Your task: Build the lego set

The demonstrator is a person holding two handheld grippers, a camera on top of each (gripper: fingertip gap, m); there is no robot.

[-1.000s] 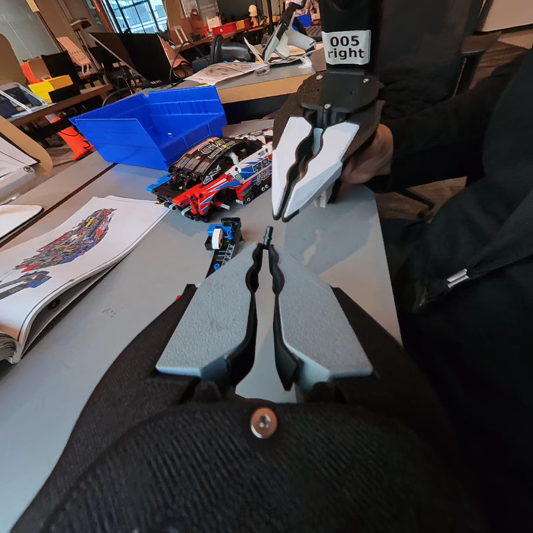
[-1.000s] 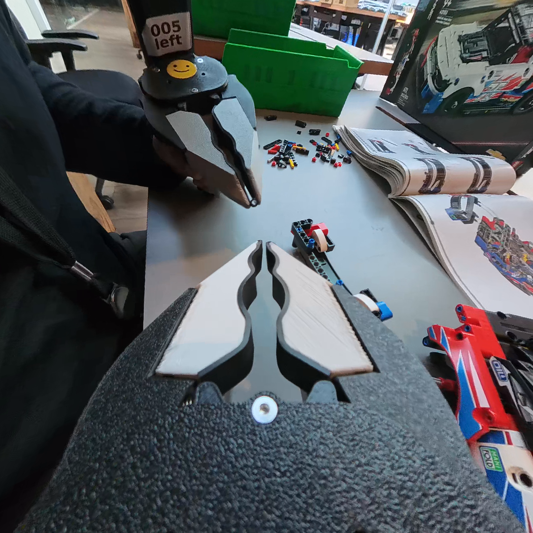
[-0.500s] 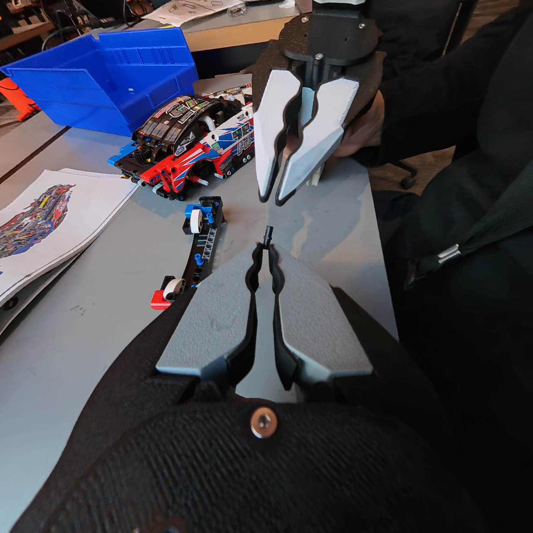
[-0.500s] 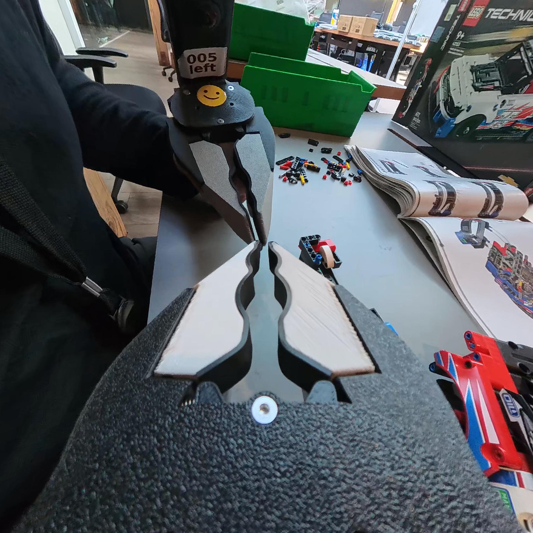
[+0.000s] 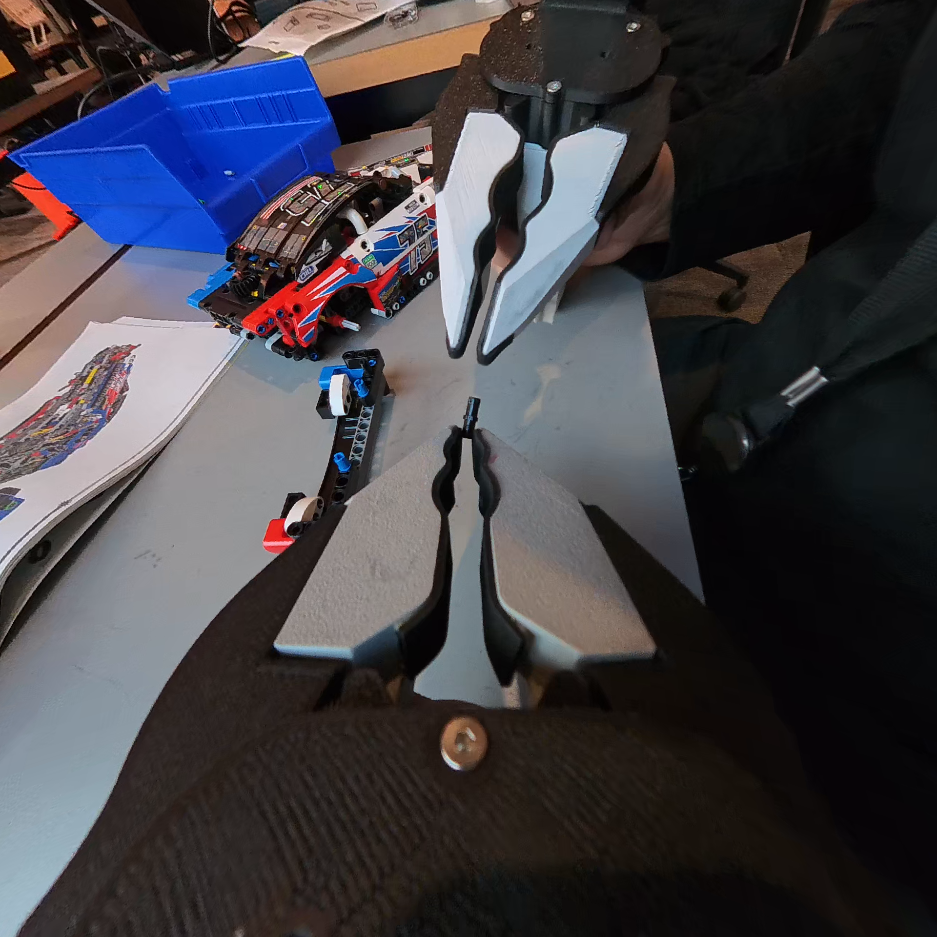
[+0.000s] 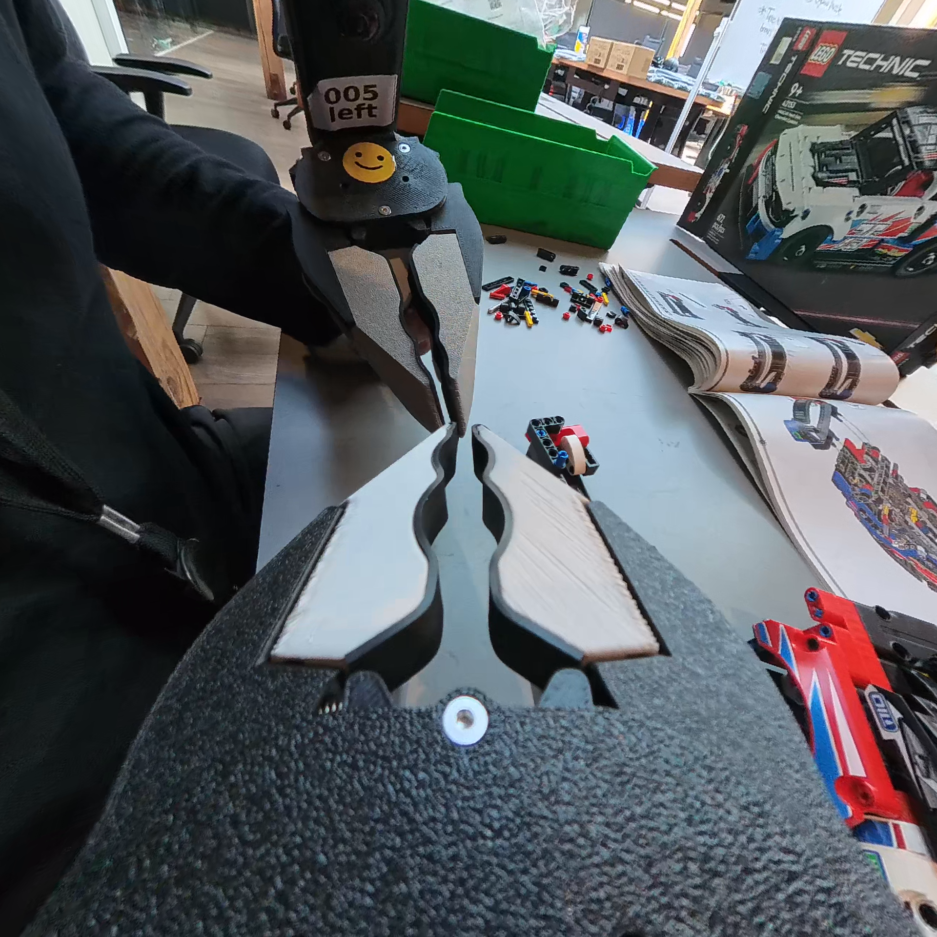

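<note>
My left gripper (image 5: 466,431), with grey fingers, is shut on a small black pin (image 5: 471,411) that sticks out past its tips. My right gripper (image 5: 467,356), with white fingers, points down at the pin from just beyond it, fingers a narrow gap apart and empty. In the right wrist view the left gripper (image 6: 453,425) meets my right gripper (image 6: 464,432) tip to tip; the pin is hidden there. A black curved beam sub-assembly (image 5: 355,436) with white wheels lies on the table, left of the pin; it also shows in the right wrist view (image 6: 557,448). The partly built red, white and blue car (image 5: 334,253) stands behind it.
An open instruction manual (image 5: 91,405) lies at the left. A blue bin (image 5: 177,152) stands behind the car. In the right wrist view I see green bins (image 6: 532,167), several loose pieces (image 6: 552,304) and the set's box (image 6: 836,152). The table edge (image 5: 659,405) is near the person's dark clothing. Only a small space, under 4 cm, lies between the two pairs of fingers.
The two grippers have come closer, tip to tip. The right gripper's fingers have parted slightly. The left gripper still holds the black pin.
</note>
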